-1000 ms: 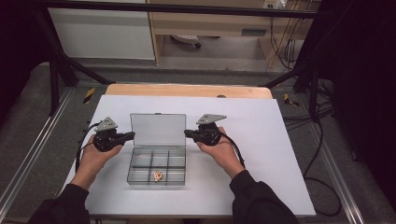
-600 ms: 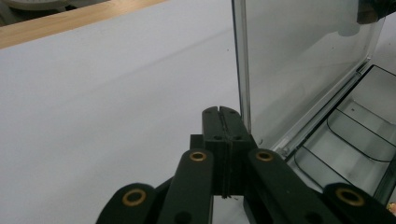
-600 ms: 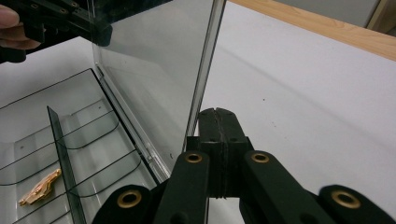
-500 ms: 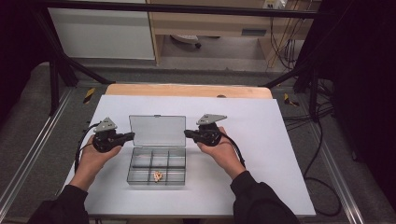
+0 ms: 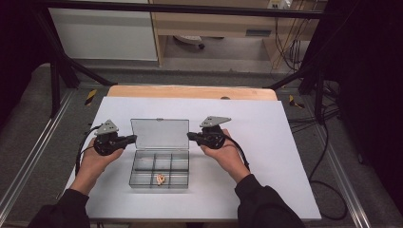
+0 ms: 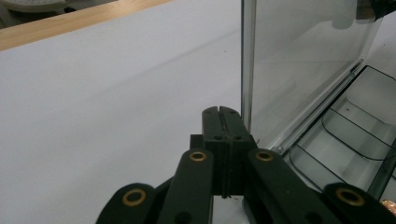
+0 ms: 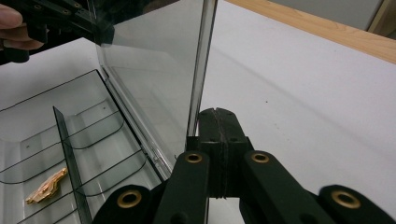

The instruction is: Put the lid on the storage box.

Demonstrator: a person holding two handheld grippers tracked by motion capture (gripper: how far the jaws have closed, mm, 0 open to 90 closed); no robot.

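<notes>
A clear plastic compartment box (image 5: 142, 166) lies on the white sheet with its lid (image 5: 160, 134) standing upright at the back. A small gold piece (image 5: 160, 178) rests in a front middle compartment. My left gripper (image 5: 134, 138) is shut and empty, its tip right beside the lid's left edge. My right gripper (image 5: 189, 136) is shut and empty at the lid's right edge. In the left gripper view the shut jaws (image 6: 220, 112) sit just beside the lid (image 6: 299, 60). In the right gripper view the shut jaws (image 7: 215, 113) stand against the lid's (image 7: 149, 70) edge, with the gold piece (image 7: 46, 185) at lower left. Whether either tip touches the lid I cannot tell.
The white sheet (image 5: 266, 142) covers a wooden table whose back edge (image 5: 190, 91) shows. Metal frame rails (image 5: 28, 161) run along both sides, and cables (image 5: 328, 190) trail on the floor at the right. Open room lies right of the box.
</notes>
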